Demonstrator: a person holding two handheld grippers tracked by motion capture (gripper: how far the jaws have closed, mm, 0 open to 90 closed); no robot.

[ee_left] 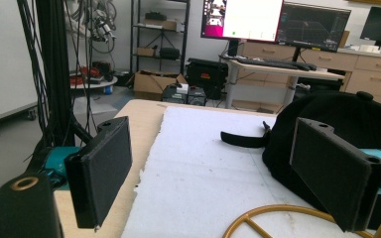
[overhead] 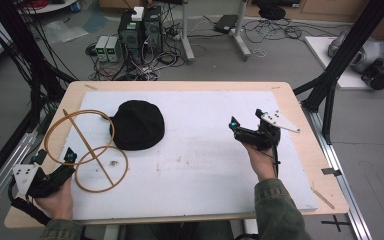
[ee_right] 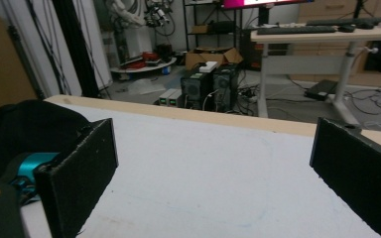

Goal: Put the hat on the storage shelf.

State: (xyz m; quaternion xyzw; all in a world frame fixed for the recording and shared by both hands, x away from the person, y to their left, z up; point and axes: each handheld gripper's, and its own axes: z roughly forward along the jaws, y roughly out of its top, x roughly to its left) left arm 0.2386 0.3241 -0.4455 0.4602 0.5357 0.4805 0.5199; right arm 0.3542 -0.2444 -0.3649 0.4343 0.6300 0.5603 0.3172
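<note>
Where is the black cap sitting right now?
In the high view the black cap lies on the white mat's left half, touching the gold wire rack on its right.

No legible text, label, brand, number or sign anywhere.

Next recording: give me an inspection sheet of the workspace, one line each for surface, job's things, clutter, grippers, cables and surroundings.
Surface: wooden table covered by a white foam sheet with faint stains.
Job's things: black cap on the sheet, left of centre; gold wire rack of two rings joined by a bar, lying flat beside it.
Clutter: nothing seen beyond a small dark speck inside the nearer ring.
Grippers: left gripper open, over the rack's edge; right gripper open, over bare sheet, holding nothing.
Cables: tangled floor cables beyond the table.
Surroundings: computer towers, desk legs, black frame posts.
</note>
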